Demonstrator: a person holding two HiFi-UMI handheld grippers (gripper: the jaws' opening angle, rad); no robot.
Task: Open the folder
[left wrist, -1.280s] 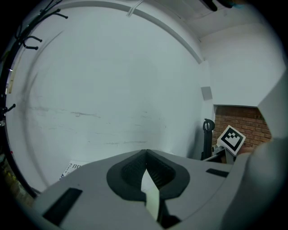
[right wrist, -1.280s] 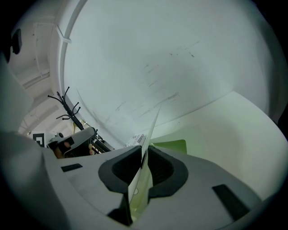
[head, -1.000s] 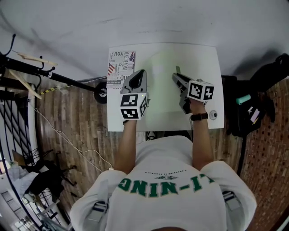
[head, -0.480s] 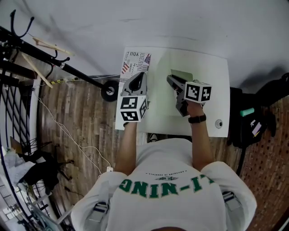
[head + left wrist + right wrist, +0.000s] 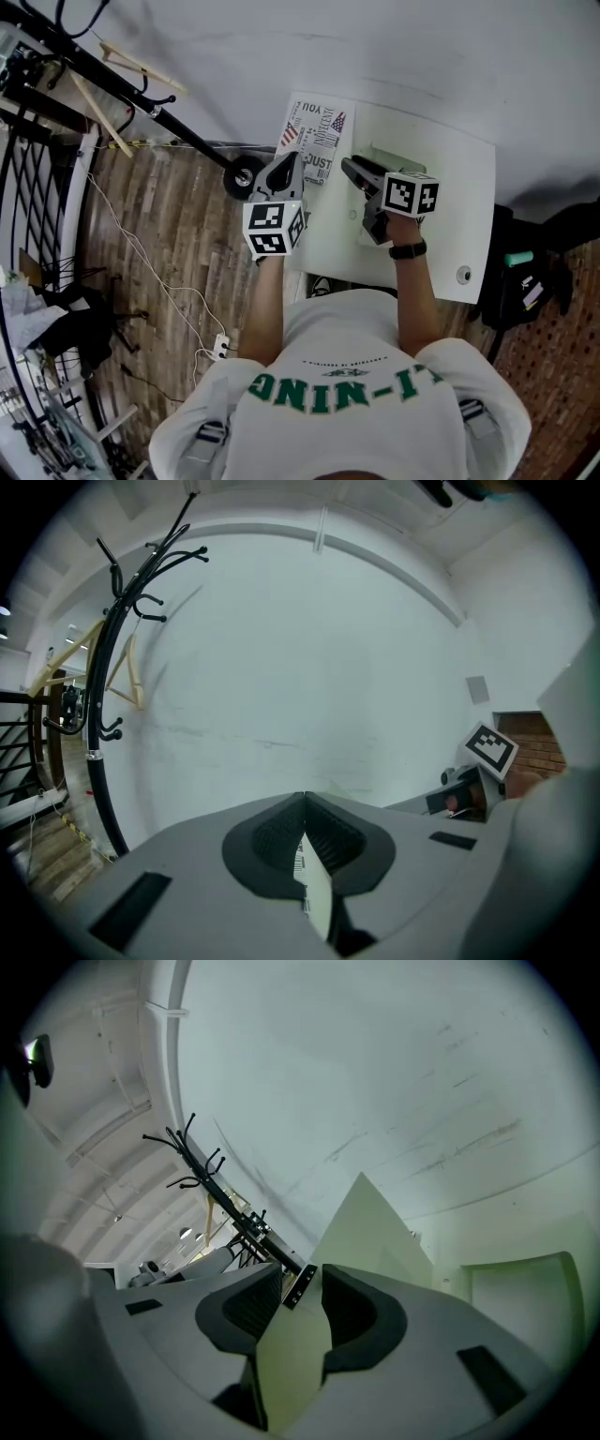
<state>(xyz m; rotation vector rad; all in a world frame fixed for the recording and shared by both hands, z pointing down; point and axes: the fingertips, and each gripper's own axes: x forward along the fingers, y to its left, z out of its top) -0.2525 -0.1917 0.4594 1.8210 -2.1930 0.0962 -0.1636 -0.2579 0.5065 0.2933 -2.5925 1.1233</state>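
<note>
Two claws: left (image 5: 305, 801) clamped on sheet (image 5: 317, 892); right (image 5: 301, 1274) just opening round seemingly upright folder flap (image 5: 370, 1222)

I am watching the folder (image 5: 386, 155) lying in the upper middle of the head view. Its printed leaf (image 5: 317, 141), white with black lettering and a small flag, is lying towards the left. Its pale green leaf (image 5: 375, 1232) is standing up steeply, one sharp corner pointing upward near the centre of the right gripper view.
</note>
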